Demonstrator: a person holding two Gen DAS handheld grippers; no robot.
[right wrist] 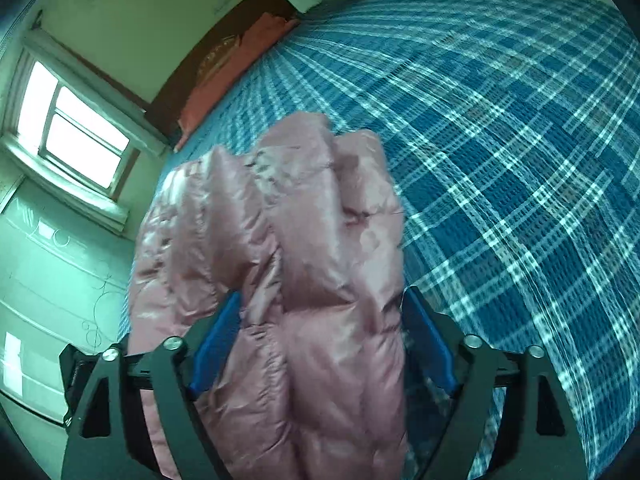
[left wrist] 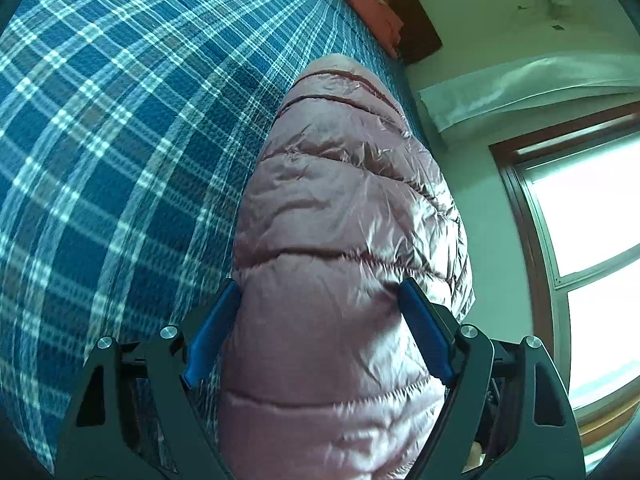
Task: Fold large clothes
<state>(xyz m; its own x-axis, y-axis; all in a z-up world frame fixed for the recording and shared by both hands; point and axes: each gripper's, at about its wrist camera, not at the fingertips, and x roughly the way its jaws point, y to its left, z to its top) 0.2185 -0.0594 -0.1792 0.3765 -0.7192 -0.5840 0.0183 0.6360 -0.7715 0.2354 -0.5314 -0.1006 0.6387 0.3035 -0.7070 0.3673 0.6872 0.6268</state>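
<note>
A pink quilted down jacket (left wrist: 344,220) hangs lifted over a bed with a blue plaid sheet (left wrist: 112,128). My left gripper (left wrist: 320,304) is shut on a thick part of the jacket, its blue pads (left wrist: 216,332) pressed against both sides. In the right wrist view the same jacket (right wrist: 312,240) is bunched and folded over. My right gripper (right wrist: 320,312) is shut on it, blue pads (right wrist: 428,340) at each side. The jacket hides what lies under it.
The plaid bed (right wrist: 500,140) fills most of both views. An orange pillow (right wrist: 236,68) and a dark wooden headboard (left wrist: 416,28) are at the bed's far end. A window (left wrist: 592,220) and a pale wall stand beside the bed.
</note>
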